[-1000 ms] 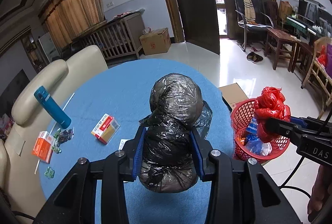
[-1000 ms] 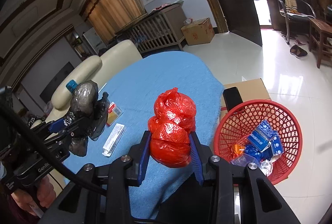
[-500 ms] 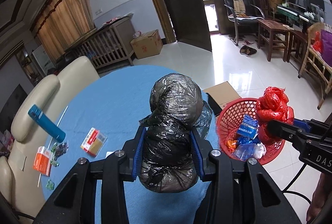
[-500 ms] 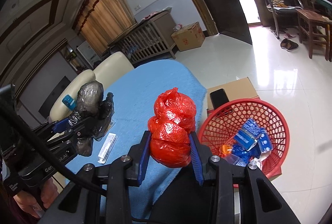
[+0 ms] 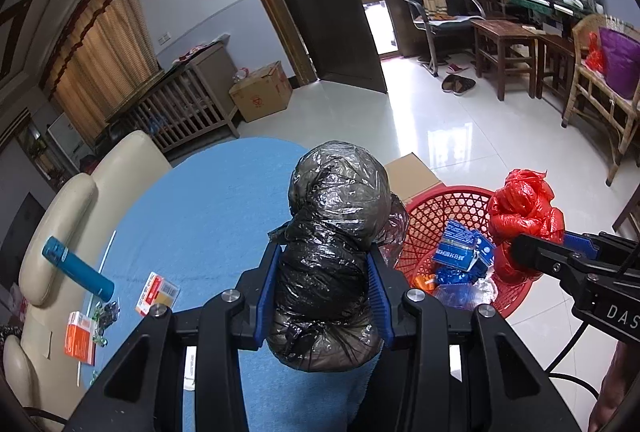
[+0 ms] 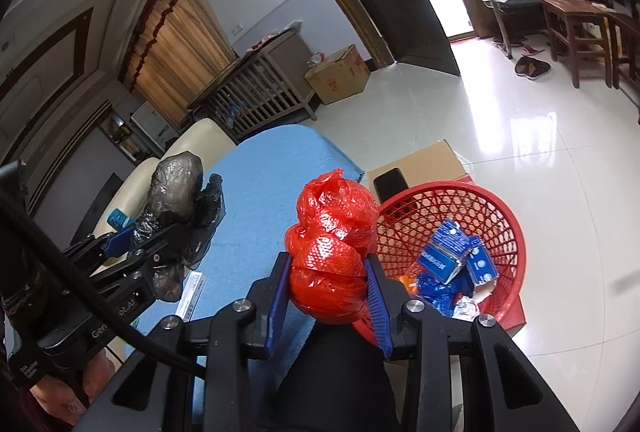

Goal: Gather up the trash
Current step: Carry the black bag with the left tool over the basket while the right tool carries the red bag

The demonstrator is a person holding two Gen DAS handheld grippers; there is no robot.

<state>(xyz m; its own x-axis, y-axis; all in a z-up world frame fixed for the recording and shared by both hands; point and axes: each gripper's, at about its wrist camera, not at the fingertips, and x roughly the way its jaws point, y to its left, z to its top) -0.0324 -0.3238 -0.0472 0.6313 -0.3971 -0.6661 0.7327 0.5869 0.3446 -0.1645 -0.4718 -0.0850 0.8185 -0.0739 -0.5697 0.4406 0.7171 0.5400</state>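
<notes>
My left gripper point(image 5: 324, 296) is shut on a black plastic trash bag point(image 5: 332, 232) and holds it above the blue table's point(image 5: 208, 216) right edge; it also shows in the right wrist view point(image 6: 176, 191). My right gripper point(image 6: 328, 296) is shut on a red plastic trash bag point(image 6: 332, 252), held over the near rim of a red basket point(image 6: 508, 224). In the left wrist view the red bag point(image 5: 520, 216) hangs over the basket point(image 5: 436, 199), which holds blue packets point(image 5: 460, 252).
On the table lie a blue bottle point(image 5: 76, 268), an orange-white box point(image 5: 158, 294), an orange box point(image 5: 78, 336) and a white packet point(image 6: 192, 292). A cardboard box with a phone point(image 6: 390, 183) stands behind the basket. A cream sofa point(image 5: 60, 211) lies left; chairs and tables stand far right.
Both grippers have moved right toward the basket with their bags. The basket now sits larger and closer in both views; the table items have slid left.
</notes>
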